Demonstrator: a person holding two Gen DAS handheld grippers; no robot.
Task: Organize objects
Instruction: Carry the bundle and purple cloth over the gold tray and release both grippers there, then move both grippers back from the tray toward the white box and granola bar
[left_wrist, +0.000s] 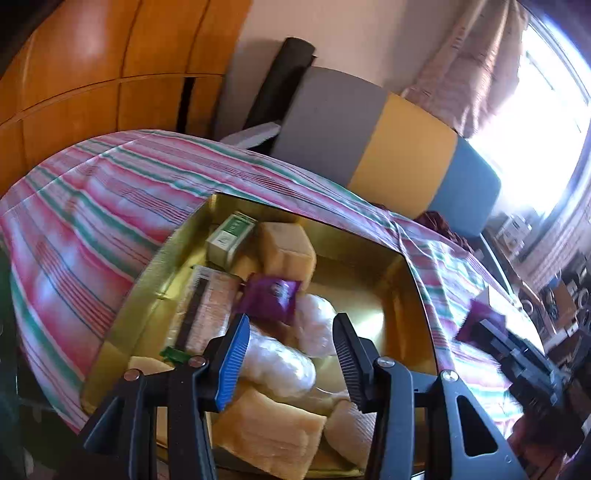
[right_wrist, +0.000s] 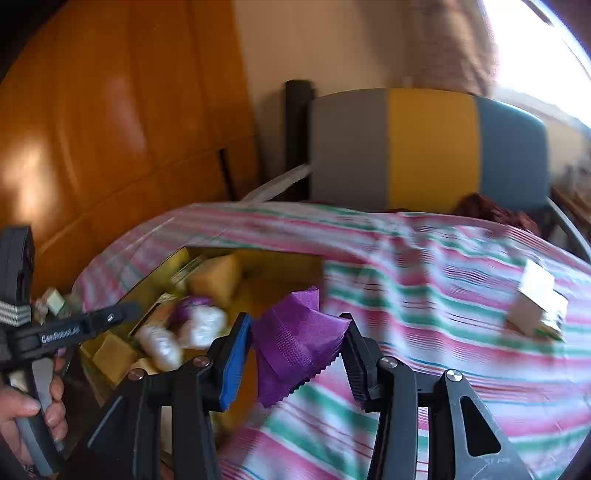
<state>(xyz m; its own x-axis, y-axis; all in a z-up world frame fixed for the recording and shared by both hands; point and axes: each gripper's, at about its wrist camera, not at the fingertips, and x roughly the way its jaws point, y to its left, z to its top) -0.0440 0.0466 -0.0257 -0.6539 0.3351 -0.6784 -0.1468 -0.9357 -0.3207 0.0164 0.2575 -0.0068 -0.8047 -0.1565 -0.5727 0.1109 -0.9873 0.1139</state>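
Bridging the right gripper (right_wrist: 295, 350) jaws, clamped from both sides: purple packet (right_wrist: 295, 339); left gripper (left_wrist: 290, 354) jaws parted, empty.

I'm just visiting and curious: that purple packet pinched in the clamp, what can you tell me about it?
The purple packet is a flat, crinkly sachet, seemingly foil or plastic, with a sawtooth bottom edge and finely ribbed seals. The right gripper is shut on it, a pad against each side, so it hangs tilted above the striped cloth beside the gold box. It looks blurred.
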